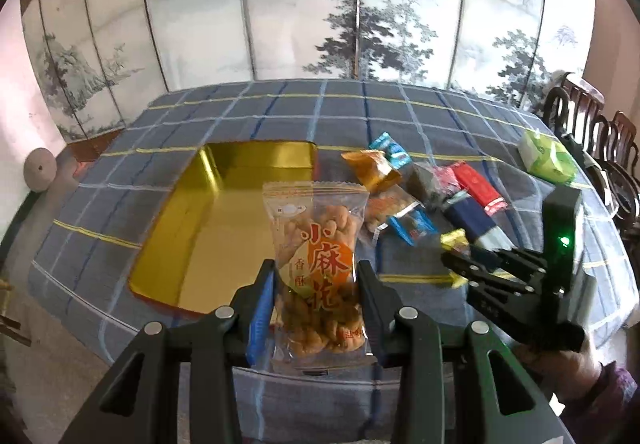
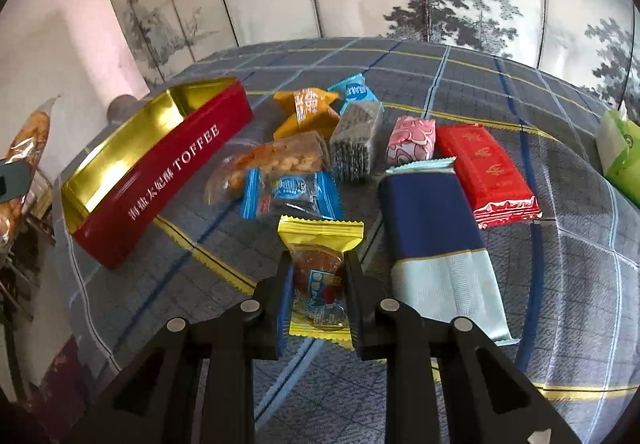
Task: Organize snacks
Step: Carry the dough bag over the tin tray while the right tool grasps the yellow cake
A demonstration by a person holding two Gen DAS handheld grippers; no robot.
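My left gripper (image 1: 316,276) is shut on a clear bag of fried dough twists (image 1: 316,244) and holds it upright above the near edge of the open red toffee tin (image 1: 208,228) with its gold inside. My right gripper (image 2: 316,264) is shut on a yellow-edged snack packet (image 2: 320,244) just above the cloth; it shows in the left wrist view (image 1: 456,256) to the right of the tin. The tin (image 2: 168,164) lies left of the snack pile in the right wrist view, and nothing shows inside it.
Loose snacks lie on the plaid tablecloth (image 2: 460,56): an orange packet (image 2: 304,112), a blue packet (image 2: 292,192), a navy bar (image 2: 432,228), a red packet (image 2: 484,168), a pink candy (image 2: 412,138), a dark sesame bar (image 2: 356,140). A green tissue pack (image 1: 546,156) sits far right. Chairs (image 1: 600,132) stand at the right.
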